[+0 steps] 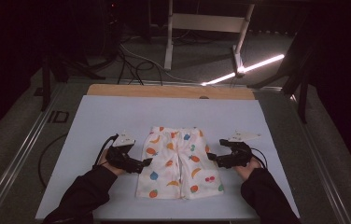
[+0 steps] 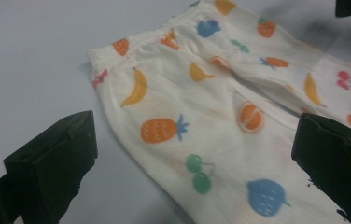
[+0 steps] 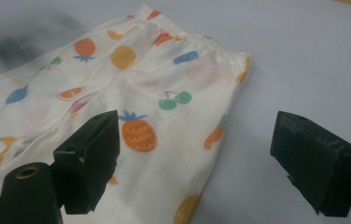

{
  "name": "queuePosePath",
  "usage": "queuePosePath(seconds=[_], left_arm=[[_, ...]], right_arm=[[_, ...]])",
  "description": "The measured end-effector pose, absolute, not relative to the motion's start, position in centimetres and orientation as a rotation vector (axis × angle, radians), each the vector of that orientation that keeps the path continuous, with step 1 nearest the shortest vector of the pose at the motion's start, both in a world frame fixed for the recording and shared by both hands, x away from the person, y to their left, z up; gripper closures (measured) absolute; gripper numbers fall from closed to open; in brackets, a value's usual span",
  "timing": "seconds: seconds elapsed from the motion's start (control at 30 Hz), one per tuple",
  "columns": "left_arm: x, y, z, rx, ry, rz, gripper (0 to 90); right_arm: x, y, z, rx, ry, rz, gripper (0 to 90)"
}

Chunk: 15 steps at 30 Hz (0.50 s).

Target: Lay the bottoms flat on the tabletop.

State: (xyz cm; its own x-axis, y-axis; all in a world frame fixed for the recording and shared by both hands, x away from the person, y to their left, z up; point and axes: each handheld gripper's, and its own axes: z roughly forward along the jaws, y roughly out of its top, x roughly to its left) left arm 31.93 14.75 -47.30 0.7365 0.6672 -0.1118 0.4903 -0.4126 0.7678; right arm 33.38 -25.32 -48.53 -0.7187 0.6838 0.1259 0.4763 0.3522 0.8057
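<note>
A small pair of white shorts (image 1: 179, 163) printed with coloured fruit lies flat on the pale mat (image 1: 94, 121), waistband at the far side and leg hems toward the person. My left gripper (image 1: 146, 162) is at the shorts' left edge, open. In the left gripper view (image 2: 197, 140) one jaw stands over the mat and the other over the shorts (image 2: 211, 116). My right gripper (image 1: 211, 157) is at the right edge, also open. In the right gripper view (image 3: 199, 142) the jaws straddle the side seam of the shorts (image 3: 141, 107) without pressing the cloth.
The mat lies on a wooden board (image 1: 169, 91) that shows along its far edge. Beyond it, on the dark floor, are cables (image 1: 131, 60), a white frame (image 1: 206, 23) and a bright light bar (image 1: 248, 67). Bare mat surrounds the shorts on both sides.
</note>
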Motion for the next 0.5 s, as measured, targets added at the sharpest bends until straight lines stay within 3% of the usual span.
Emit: queuePosePath(seconds=[0.5], left_arm=[[37.4,13.4,-48.0,2.083,1.008,0.234,0.9]], right_arm=[[38.8,-22.9,-47.8,1.137,2.411,1.322,16.1]])
